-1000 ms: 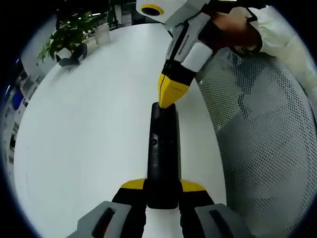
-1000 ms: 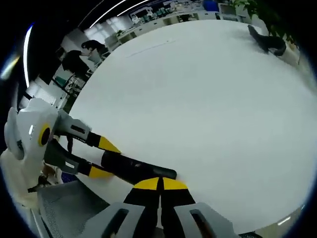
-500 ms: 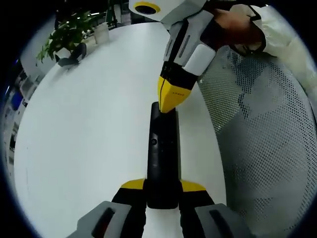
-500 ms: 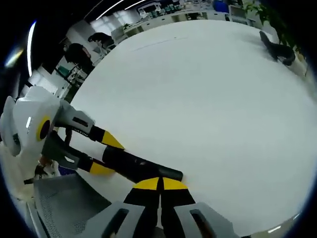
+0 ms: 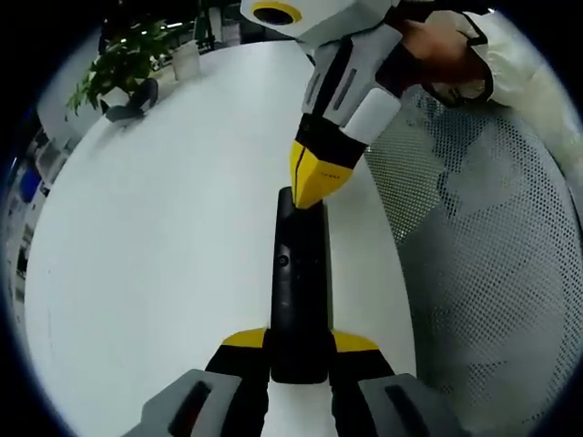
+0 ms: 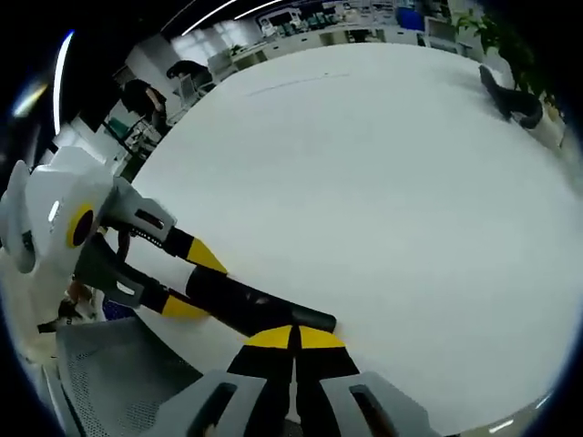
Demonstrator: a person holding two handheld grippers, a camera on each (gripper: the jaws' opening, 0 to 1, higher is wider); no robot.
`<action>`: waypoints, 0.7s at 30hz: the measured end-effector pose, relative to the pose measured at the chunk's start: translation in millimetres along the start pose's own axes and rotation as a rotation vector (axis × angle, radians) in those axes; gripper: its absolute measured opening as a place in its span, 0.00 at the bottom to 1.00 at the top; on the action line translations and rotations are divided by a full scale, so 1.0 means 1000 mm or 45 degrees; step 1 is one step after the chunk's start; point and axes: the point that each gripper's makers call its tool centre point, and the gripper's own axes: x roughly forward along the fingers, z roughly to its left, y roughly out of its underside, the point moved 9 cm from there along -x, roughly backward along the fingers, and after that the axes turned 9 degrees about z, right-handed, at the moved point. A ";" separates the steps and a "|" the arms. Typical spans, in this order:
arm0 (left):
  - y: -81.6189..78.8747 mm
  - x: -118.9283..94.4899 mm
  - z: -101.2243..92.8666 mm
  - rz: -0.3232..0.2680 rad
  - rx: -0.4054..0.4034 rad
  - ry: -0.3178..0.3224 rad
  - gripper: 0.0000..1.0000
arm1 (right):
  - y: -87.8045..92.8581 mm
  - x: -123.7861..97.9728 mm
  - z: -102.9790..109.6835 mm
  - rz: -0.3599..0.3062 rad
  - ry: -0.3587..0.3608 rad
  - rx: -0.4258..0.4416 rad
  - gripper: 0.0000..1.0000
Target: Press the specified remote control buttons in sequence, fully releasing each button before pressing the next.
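A black remote control [image 5: 298,287] lies lengthwise on the white table [image 5: 155,237], close to the table edge that borders a white mesh chair [image 5: 483,273]. In the left gripper view, the left gripper [image 5: 298,344] rises from below the remote with its two yellow-tipped jaws clamped on the near end of the remote, one jaw on each long side, holding it flat and pointing away from the camera. From beyond the far end of the remote the right gripper [image 5: 315,173] comes down at a slant, gripped by a person's hand [image 5: 435,50] in a pale sleeve that reaches over the chair; its yellow tips are pressed together into a single wedge whose point meets the far end of the remote's top face. In the right gripper view the same remote [image 6: 260,309] lies just beyond the closed yellow tips of the right gripper [image 6: 293,338], and the left gripper [image 6: 187,281] enters from the side of the remote nearest the chair, its jaws straddling the remote's other end. Far across the table from the remote, at the opposite edge, stand a potted plant [image 5: 123,64] and a dark object [image 6: 510,96] that is too small to identify.
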 end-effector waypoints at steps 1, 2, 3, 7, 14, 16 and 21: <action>0.000 0.000 0.000 0.001 0.000 0.000 0.22 | 0.000 0.000 0.000 0.001 0.005 -0.005 0.00; 0.000 0.000 0.000 0.004 0.001 -0.001 0.22 | -0.001 0.000 0.000 0.004 0.006 -0.005 0.00; 0.000 0.000 0.000 0.005 0.000 -0.001 0.22 | -0.001 0.000 0.000 0.008 0.005 -0.002 0.00; -0.001 0.000 -0.001 0.015 0.005 -0.005 0.22 | -0.006 -0.001 0.000 0.070 0.003 -0.033 0.00; -0.001 0.000 -0.001 0.018 -0.001 -0.002 0.22 | -0.012 0.000 0.006 0.077 -0.060 -0.031 0.00; -0.001 0.000 0.000 0.021 -0.001 -0.002 0.22 | -0.013 0.001 0.005 0.078 -0.058 -0.027 0.00; -0.001 0.000 0.000 0.027 -0.001 0.006 0.22 | -0.013 0.004 0.004 0.091 -0.060 -0.028 0.00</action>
